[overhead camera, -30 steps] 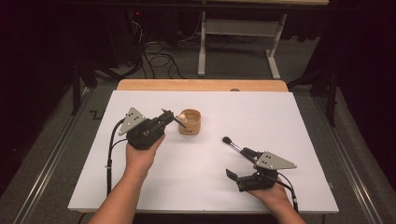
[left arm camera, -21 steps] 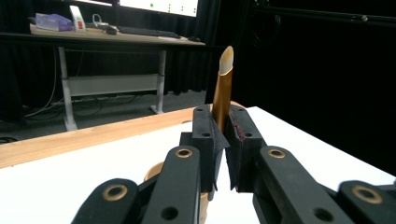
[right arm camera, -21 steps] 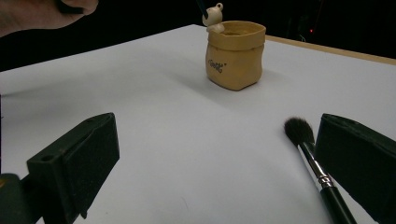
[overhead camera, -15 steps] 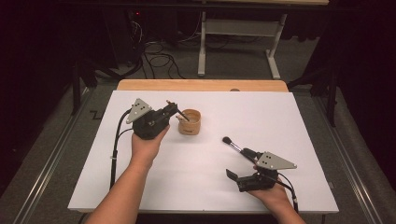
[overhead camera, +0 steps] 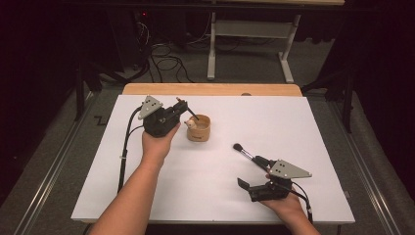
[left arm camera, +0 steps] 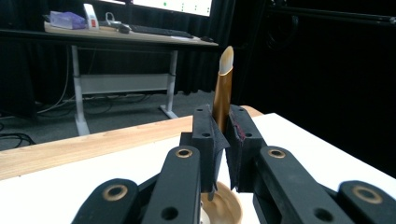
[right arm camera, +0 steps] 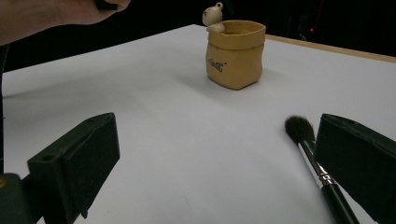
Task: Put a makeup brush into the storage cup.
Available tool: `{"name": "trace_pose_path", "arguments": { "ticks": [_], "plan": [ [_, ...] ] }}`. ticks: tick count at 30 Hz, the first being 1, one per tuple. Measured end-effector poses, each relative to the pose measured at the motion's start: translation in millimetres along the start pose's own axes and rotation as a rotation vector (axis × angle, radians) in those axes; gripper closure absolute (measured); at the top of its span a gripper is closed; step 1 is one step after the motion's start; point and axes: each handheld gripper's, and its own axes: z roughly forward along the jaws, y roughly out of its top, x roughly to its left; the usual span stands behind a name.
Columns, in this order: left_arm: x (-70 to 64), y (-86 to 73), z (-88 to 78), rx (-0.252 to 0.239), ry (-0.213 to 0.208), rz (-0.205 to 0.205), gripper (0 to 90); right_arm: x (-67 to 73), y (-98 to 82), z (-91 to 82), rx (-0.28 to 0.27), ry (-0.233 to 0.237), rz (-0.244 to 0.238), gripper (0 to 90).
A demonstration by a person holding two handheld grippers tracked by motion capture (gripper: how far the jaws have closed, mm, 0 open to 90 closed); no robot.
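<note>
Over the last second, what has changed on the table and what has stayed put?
The left gripper, shut on a brush, has carried it away from the person toward the far edge of the table, and the brush's lower end now hangs over the small tan cup. Unchanged: the cup's place, the right gripper, open and resting on the table, and the black brush lying beside it.

high overhead, two close tongs-mounted views

left claw [overhead camera: 182,108]: black, grey triangular plate, black cable | right claw [overhead camera: 254,188]: same | forearms bare
</note>
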Motion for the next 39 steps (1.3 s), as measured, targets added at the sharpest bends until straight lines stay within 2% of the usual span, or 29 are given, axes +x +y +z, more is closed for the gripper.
{"name": "trace_pose_path", "arguments": {
  "ticks": [10,22,39],
  "plan": [
    [-0.2,2.9,9.3,0.009,0.005,0.002,82.9,-0.5,-0.5,0.1,0.003,0.002,0.003,1.6],
    [-1.9,-4.7,21.4,0.026,0.012,-0.015,82.9,-1.6,-1.2,-1.2,0.003,0.000,0.009,1.6],
    [3.0,-14.9,32.4,0.081,0.039,-0.010,82.8,-2.5,-1.2,-2.3,-0.002,0.003,0.009,1.8]
  ]
}}
